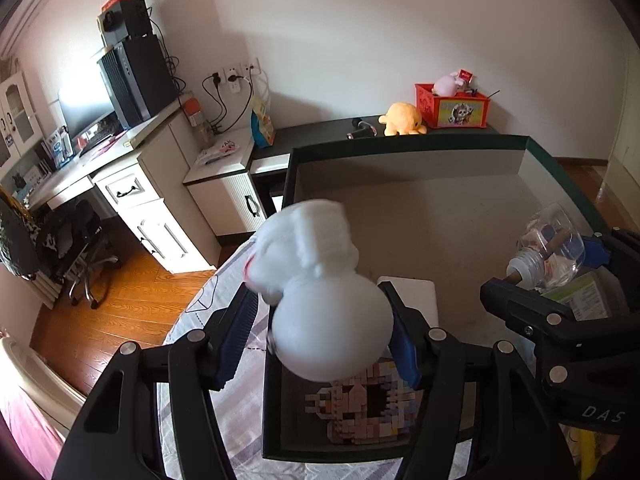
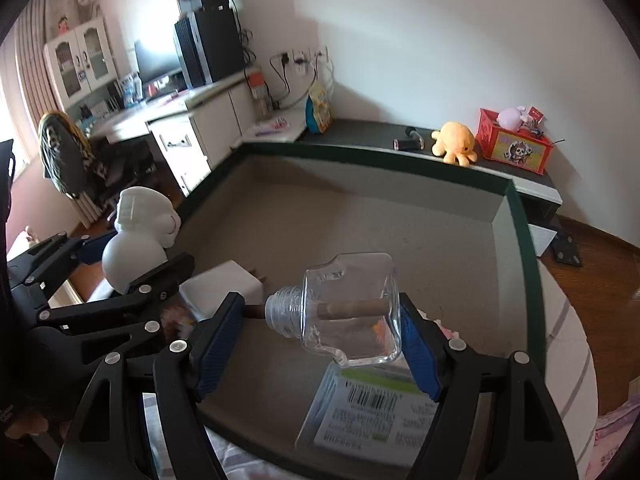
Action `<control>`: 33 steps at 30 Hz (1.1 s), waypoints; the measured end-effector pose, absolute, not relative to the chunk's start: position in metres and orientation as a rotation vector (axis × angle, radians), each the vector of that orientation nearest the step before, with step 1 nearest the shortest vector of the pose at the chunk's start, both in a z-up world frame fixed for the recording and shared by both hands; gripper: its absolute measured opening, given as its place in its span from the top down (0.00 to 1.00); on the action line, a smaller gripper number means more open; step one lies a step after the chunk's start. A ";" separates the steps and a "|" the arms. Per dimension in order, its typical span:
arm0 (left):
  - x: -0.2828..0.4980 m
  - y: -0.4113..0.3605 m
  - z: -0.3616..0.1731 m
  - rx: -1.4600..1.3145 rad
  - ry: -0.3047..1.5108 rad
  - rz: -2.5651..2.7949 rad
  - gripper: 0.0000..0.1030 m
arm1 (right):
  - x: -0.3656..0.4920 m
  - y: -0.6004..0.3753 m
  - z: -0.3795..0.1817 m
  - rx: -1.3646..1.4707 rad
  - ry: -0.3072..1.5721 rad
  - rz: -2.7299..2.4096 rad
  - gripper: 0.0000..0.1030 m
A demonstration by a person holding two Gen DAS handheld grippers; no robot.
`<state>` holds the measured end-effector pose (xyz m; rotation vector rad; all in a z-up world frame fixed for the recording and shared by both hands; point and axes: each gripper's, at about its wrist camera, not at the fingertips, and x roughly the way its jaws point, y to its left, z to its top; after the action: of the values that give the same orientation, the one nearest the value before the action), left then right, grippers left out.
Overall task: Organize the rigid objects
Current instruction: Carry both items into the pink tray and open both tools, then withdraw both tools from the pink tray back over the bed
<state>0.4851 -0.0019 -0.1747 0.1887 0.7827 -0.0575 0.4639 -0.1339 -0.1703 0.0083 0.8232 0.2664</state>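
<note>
My left gripper [image 1: 320,328] is shut on a white rounded figurine [image 1: 316,280], held over the left edge of a large dark-rimmed box [image 1: 400,146]. The figurine also shows in the right wrist view [image 2: 138,236]. My right gripper [image 2: 320,340] is shut on a clear glass bottle [image 2: 352,308] with a brown stick inside, held above the box floor [image 2: 360,220]. The bottle also shows in the left wrist view [image 1: 552,252]. In the box lie a pixel-block picture [image 1: 360,408], a white block [image 2: 224,280] and a clear package with a barcode label [image 2: 372,412].
A dark shelf [image 2: 360,132] beyond the box holds a yellow plush octopus [image 2: 454,142], a red crate [image 2: 514,146] and a small dark tool [image 2: 408,140]. A white desk [image 1: 120,168] with a computer and an office chair [image 1: 80,240] stand to the left on the wooden floor.
</note>
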 end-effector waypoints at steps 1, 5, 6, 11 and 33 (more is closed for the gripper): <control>0.485 -0.001 -0.175 0.188 0.783 -0.057 0.38 | 0.466 -0.136 -0.173 0.017 0.835 0.267 0.26; 0.474 0.006 -0.166 0.167 0.757 -0.046 0.17 | 0.459 -0.143 -0.169 0.054 0.823 0.268 0.23; 0.467 0.008 -0.162 0.162 0.738 -0.046 0.15 | 0.451 -0.145 -0.164 0.059 0.808 0.264 0.21; 0.407 0.010 -0.123 0.152 0.630 -0.061 0.06 | 0.404 -0.143 -0.128 0.053 0.706 0.256 0.19; 0.100 0.023 -0.050 0.052 0.251 0.012 0.00 | 0.095 -0.130 -0.055 0.030 0.262 0.152 0.17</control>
<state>0.1003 0.0225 -0.0501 0.0520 0.2513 0.0123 0.0946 -0.1299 -0.0547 0.0303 0.2616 0.1523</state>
